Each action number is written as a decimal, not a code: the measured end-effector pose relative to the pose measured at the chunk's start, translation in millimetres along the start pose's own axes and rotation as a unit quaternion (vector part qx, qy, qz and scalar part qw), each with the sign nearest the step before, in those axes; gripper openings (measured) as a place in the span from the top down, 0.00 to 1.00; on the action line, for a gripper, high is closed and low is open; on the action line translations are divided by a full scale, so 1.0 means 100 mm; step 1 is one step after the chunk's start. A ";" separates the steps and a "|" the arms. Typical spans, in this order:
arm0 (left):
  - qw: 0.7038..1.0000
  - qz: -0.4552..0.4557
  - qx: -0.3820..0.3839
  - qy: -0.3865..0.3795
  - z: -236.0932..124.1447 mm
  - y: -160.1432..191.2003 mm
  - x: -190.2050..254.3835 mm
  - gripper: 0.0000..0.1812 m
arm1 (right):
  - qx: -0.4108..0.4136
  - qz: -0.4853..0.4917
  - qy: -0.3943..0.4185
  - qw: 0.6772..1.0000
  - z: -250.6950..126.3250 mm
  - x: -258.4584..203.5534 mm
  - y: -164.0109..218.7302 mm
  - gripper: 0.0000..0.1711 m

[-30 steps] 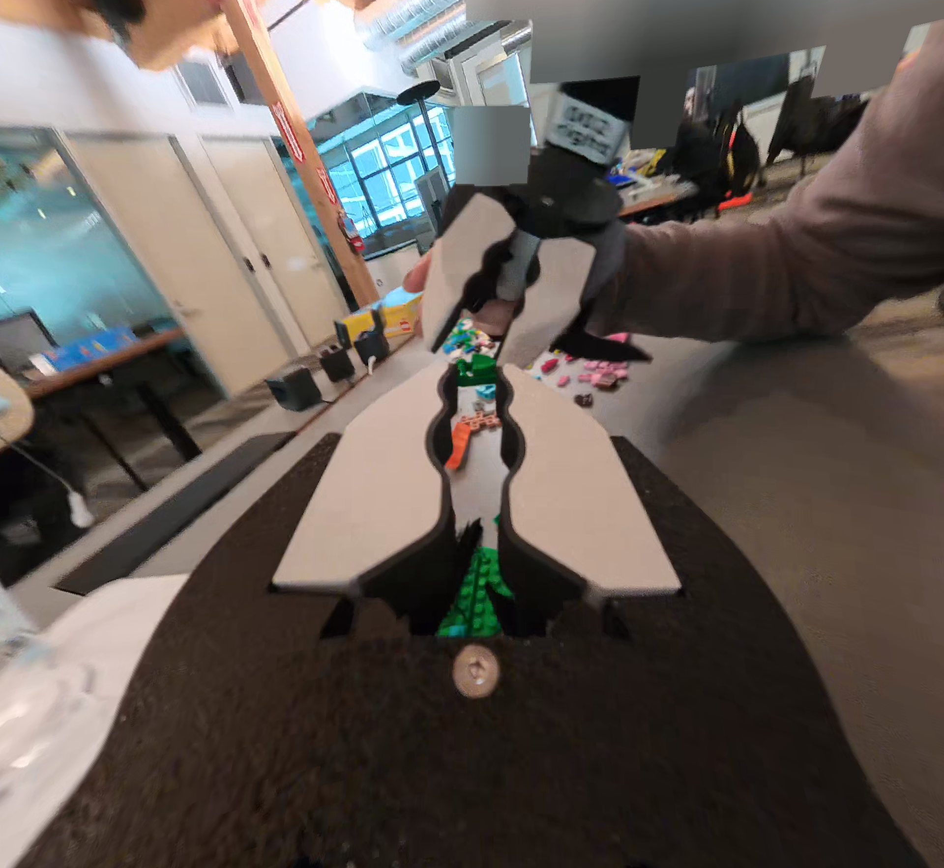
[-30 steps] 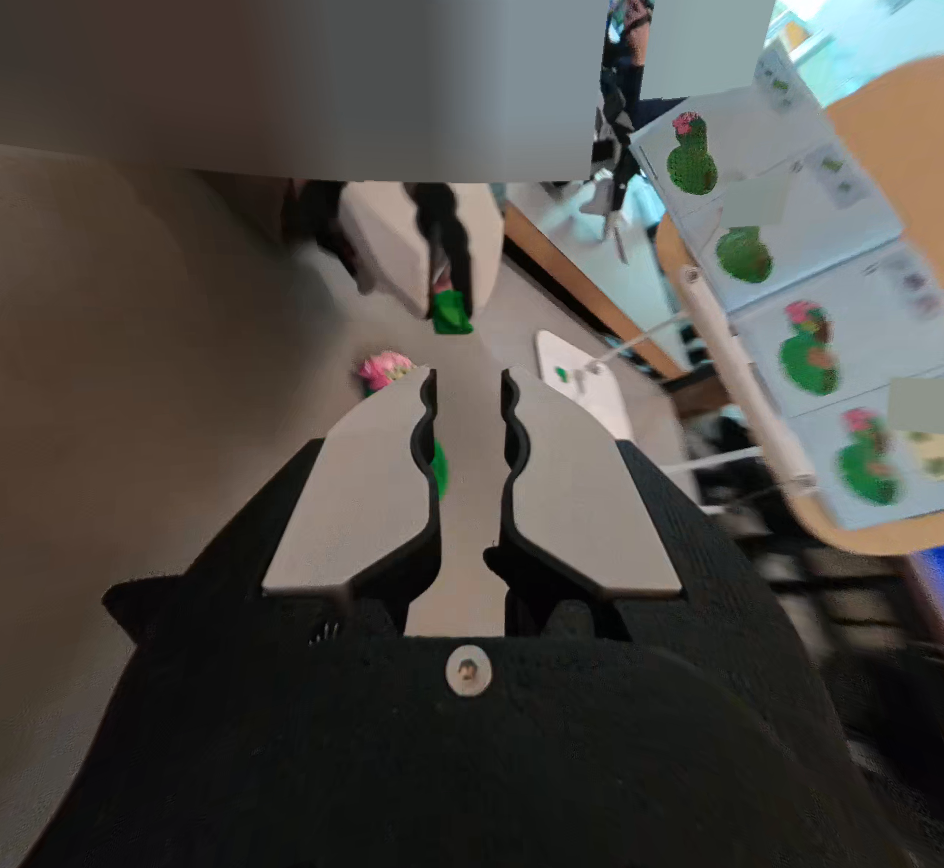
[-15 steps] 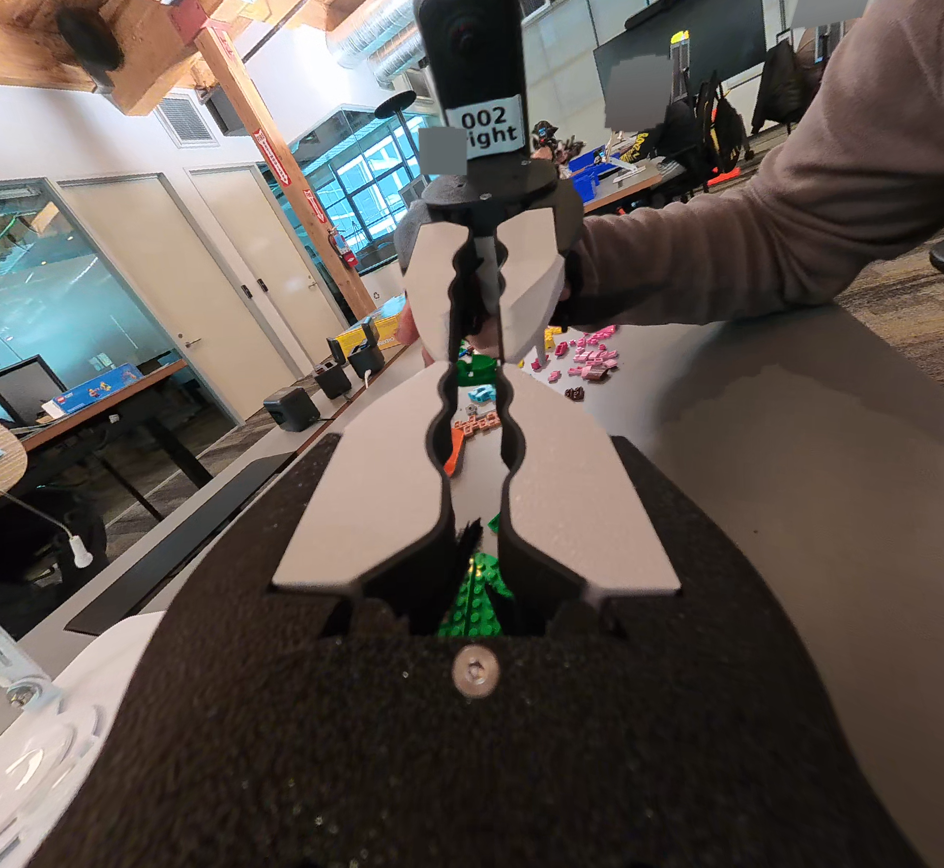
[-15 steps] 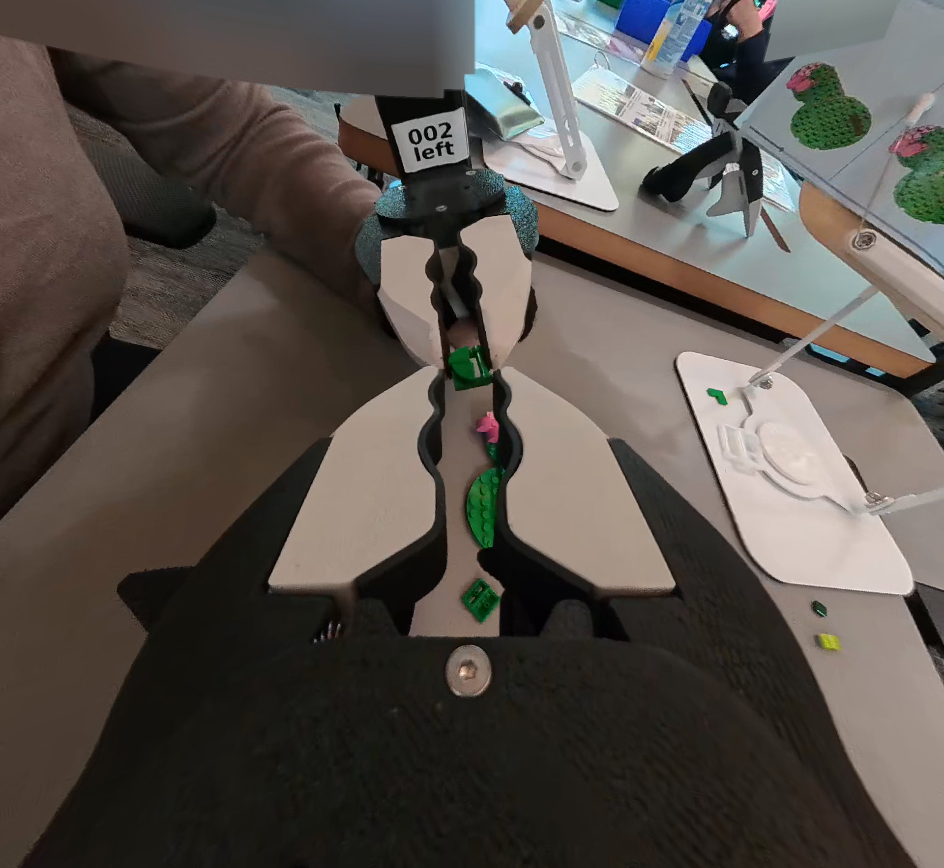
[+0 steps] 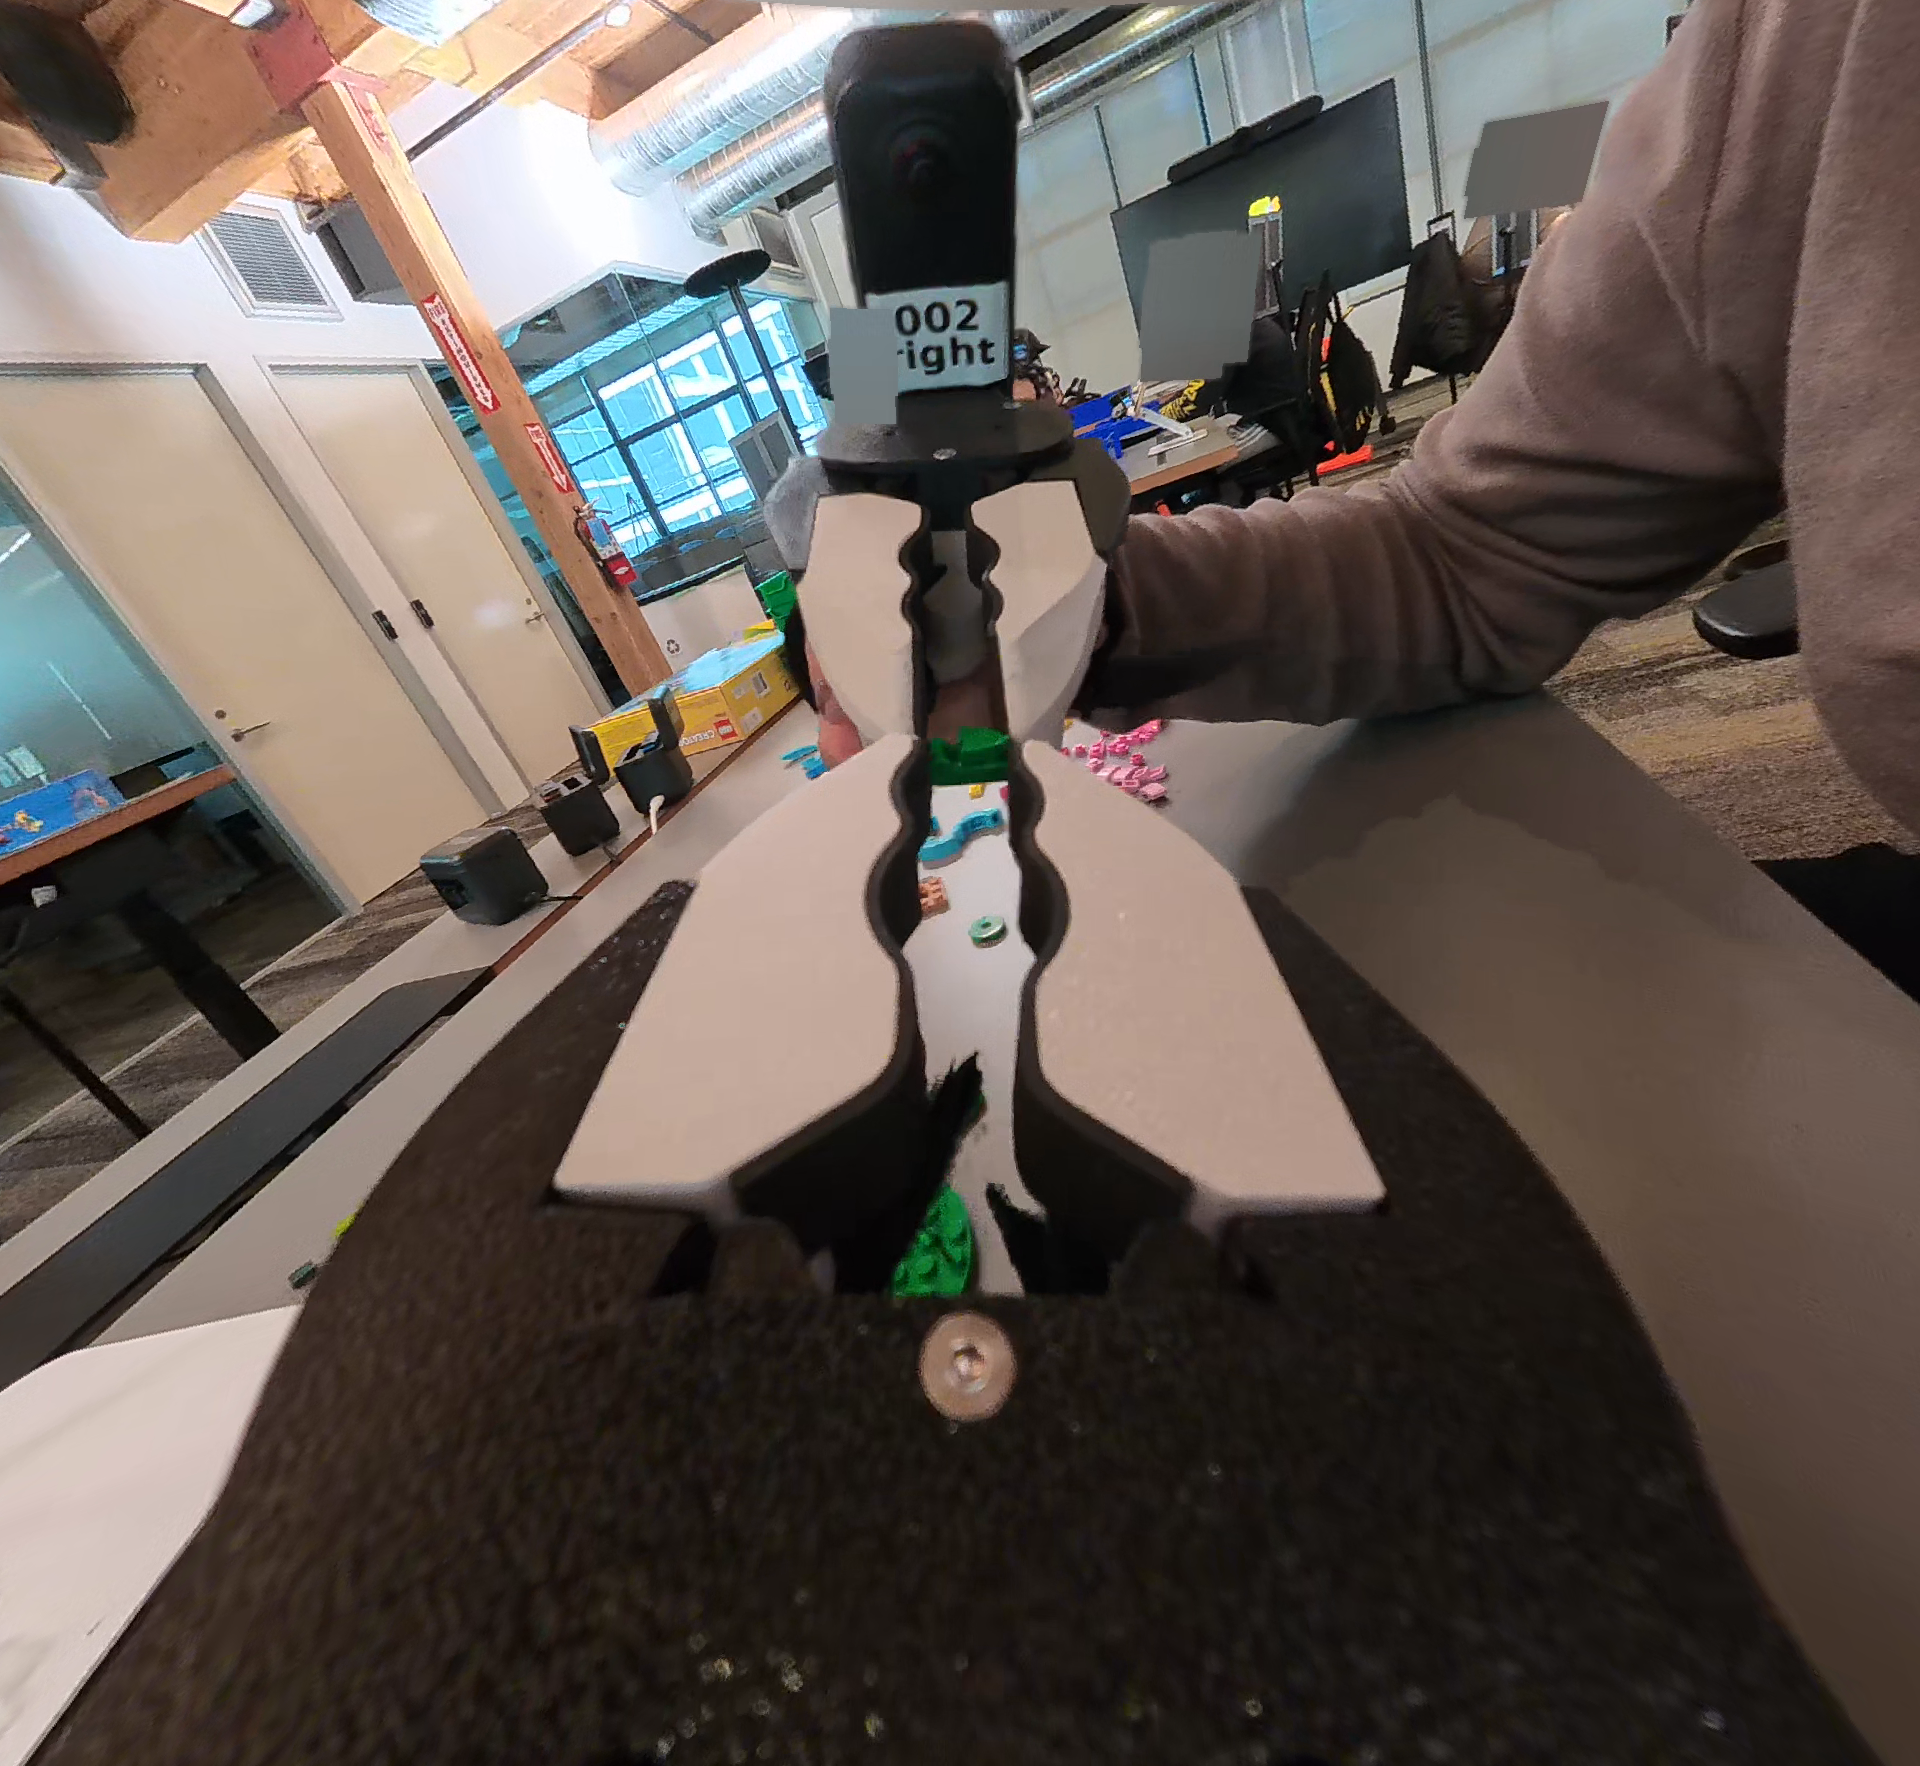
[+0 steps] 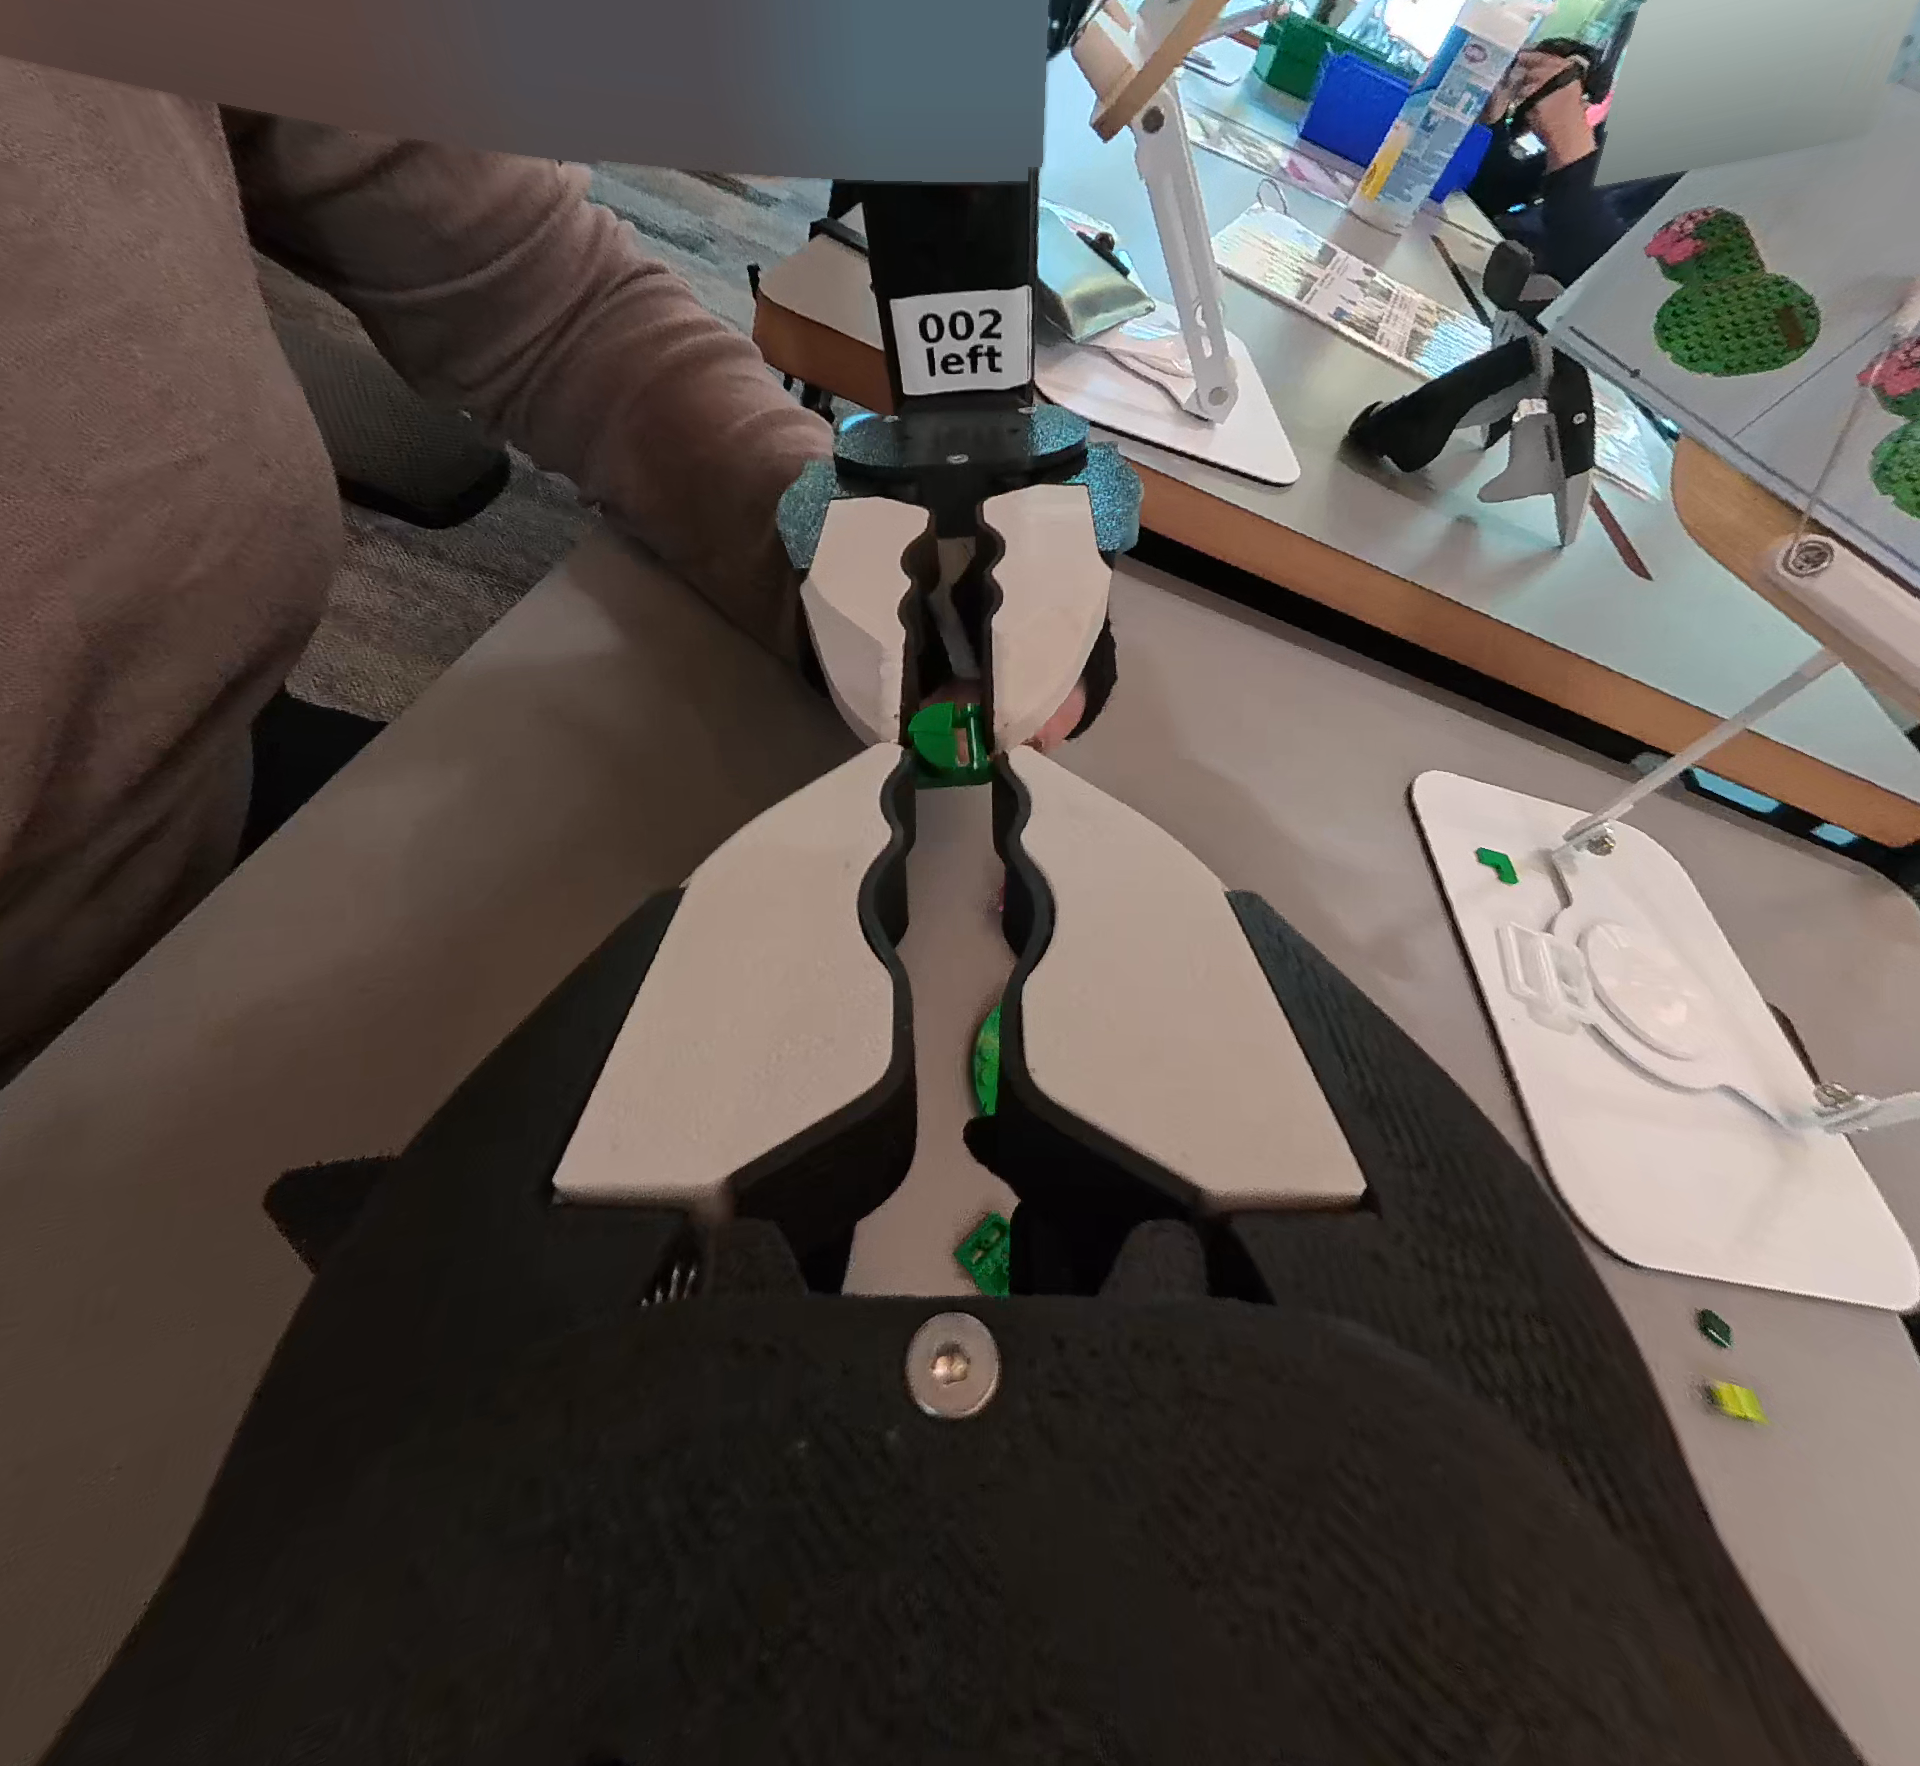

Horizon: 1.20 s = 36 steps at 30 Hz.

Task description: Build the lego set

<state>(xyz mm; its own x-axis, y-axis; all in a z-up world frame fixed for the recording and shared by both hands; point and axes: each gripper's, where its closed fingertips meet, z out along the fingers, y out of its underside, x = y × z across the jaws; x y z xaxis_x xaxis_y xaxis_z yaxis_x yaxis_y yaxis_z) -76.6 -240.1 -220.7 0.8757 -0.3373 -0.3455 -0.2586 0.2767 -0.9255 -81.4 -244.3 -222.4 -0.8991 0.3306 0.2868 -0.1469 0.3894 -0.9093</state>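
A small green Lego piece (image 6: 945, 745) hangs above the grey table (image 6: 416, 885) between my two grippers, which meet tip to tip. My left gripper (image 5: 966, 760) is shut on it; the piece shows at its tips in the left wrist view (image 5: 968, 755). My right gripper (image 6: 951, 766) has its tips closed against the same piece from the opposite side. A green round studded plate (image 6: 987, 1056) lies on the table under my right gripper, partly hidden by a finger. It also shows low between my left fingers (image 5: 935, 1238).
Loose pink pieces (image 5: 1127, 766), a teal piece (image 5: 961, 833) and a brown piece (image 5: 932, 897) lie farther along the table. A white stand base (image 6: 1662, 1041) with a green piece (image 6: 1496, 862) sits right. A building sheet (image 6: 1745, 303) hangs above. A yellow box (image 5: 717, 698) stands far left. My two grippers' fingertips are within a few centimetres of each other.
My right gripper swung round to face the left one, came up to the green piece and narrowed its jaws onto it. My left gripper kept hold of the piece.
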 end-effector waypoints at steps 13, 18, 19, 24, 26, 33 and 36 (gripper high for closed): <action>0.999 -0.027 0.018 0.020 -0.01 -0.04 0.03 0.93 | 0.011 -0.036 0.000 0.999 -0.01 -0.04 -0.05 0.93; 0.999 -0.035 0.020 0.019 -0.02 -0.05 0.02 0.93 | 0.014 -0.055 0.011 0.998 -0.01 -0.03 -0.07 0.93; 0.999 -0.037 0.022 0.018 -0.02 -0.06 0.01 0.93 | 0.018 -0.058 0.014 0.998 -0.02 -0.02 -0.08 0.94; 0.998 -0.056 0.030 0.017 -0.04 -0.07 -0.02 0.93 | 0.028 -0.056 0.013 0.998 -0.06 -0.03 -0.13 0.95; 0.998 -0.054 0.026 0.020 -0.03 -0.06 -0.01 0.93 | 0.016 -0.060 0.013 0.998 -0.02 -0.04 -0.10 0.94; 0.998 -0.053 0.018 0.028 -0.02 -0.03 0.02 0.93 | 0.002 -0.065 0.014 0.998 0.03 -0.06 -0.06 0.96; 0.997 -0.061 0.021 0.031 -0.03 -0.04 0.02 0.93 | -0.010 -0.067 0.020 0.998 0.04 -0.05 -0.06 0.96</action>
<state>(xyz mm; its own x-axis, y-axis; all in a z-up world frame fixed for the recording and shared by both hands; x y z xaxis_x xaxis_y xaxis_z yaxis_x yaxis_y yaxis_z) -75.0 -244.1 -218.4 0.8727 -0.4248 -0.2408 -0.1331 0.2674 -0.9543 -77.3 -251.6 -219.4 -0.8552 0.3077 0.4171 -0.2559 0.4492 -0.8560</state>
